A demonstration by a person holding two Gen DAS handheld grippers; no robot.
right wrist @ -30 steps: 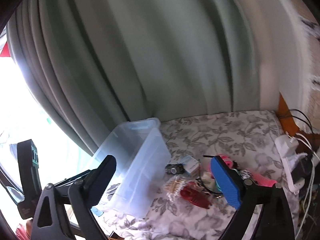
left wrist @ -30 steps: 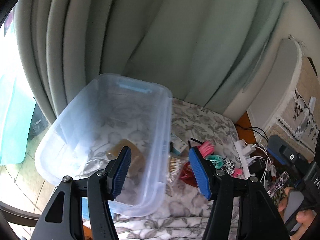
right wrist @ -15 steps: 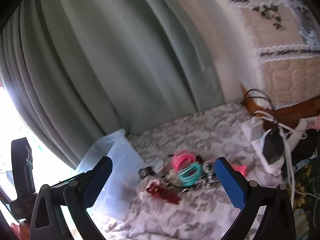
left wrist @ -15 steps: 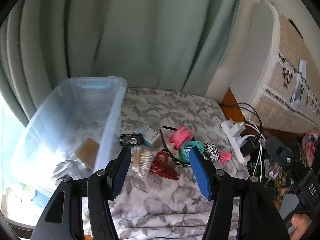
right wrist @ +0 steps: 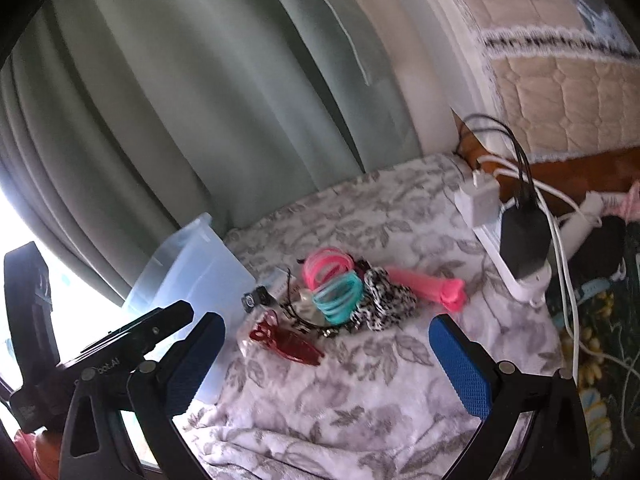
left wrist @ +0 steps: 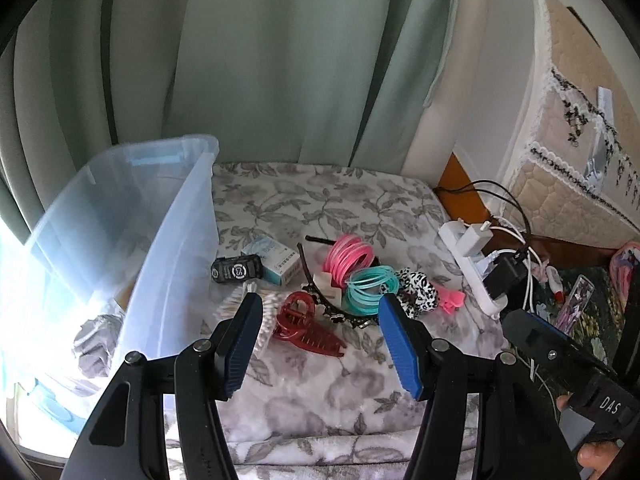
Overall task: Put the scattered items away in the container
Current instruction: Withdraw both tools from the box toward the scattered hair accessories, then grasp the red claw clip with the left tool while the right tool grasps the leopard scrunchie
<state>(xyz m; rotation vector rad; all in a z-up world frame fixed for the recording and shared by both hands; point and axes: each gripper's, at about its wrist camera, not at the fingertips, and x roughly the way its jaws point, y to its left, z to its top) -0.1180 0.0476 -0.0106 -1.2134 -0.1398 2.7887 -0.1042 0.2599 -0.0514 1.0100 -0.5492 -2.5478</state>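
Note:
A clear plastic bin (left wrist: 176,232) (right wrist: 200,256) stands at the left of a floral blanket. Scattered beside it lie a red hair claw (left wrist: 308,330) (right wrist: 286,342), pink bangles (left wrist: 350,256) (right wrist: 326,266), teal bangles (left wrist: 370,290) (right wrist: 340,296), a leopard scrunchie (left wrist: 418,290) (right wrist: 380,300), a pink clip (left wrist: 450,300) (right wrist: 430,286), a small black toy car (left wrist: 236,269) (right wrist: 256,298), a small box (left wrist: 276,260) and a pack of cotton swabs (left wrist: 264,316). My left gripper (left wrist: 318,344) hangs open just in front of the red claw. My right gripper (right wrist: 324,360) is open, wide, nearer than the pile.
A white power strip (left wrist: 476,268) (right wrist: 508,264) with chargers and cables lies at the blanket's right edge. Green curtains (left wrist: 260,60) hang behind. A quilted mattress (left wrist: 572,120) leans at the right. The right gripper's body (left wrist: 568,364) and a hand show in the left wrist view.
Both views have swung right, from the bin toward the pile of items. The left gripper now faces the red claw instead of the bin's inside. Both grippers stay open.

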